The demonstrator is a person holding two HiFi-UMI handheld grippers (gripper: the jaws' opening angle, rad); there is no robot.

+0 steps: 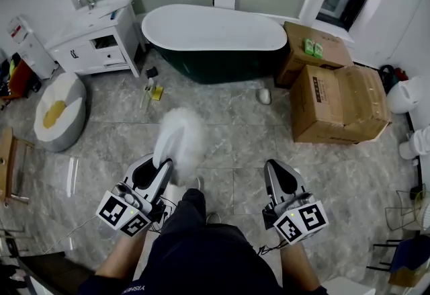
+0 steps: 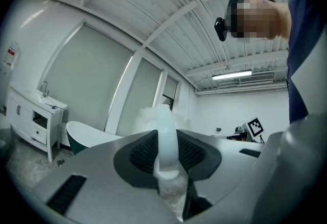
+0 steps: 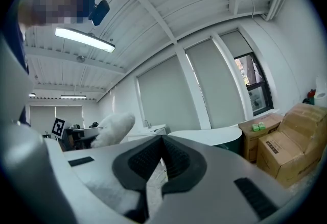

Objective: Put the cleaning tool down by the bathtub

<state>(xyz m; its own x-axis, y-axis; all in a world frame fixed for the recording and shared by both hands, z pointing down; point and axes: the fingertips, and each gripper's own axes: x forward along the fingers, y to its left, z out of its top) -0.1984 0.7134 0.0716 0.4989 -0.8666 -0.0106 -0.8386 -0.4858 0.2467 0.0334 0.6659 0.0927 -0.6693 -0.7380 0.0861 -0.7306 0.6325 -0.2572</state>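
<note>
Jutting forward from left gripper (image 1: 161, 167), clamped duster (image 1: 181, 136)

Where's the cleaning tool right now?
Head view, lower left of centre: the fluffy white duster is clamped in the left gripper, above the floor tiles and short of the bathtub at top centre.

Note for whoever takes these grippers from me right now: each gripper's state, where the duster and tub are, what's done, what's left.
Left gripper: shut on the handle of the white duster, which points toward the bathtub.
Right gripper: shut, empty.
Bathtub: ahead across the tiled floor, between the white vanity and the cardboard boxes.
Done: duster in hand.
Left: reach the bathtub, set the duster on the floor beside it, let go.
</note>
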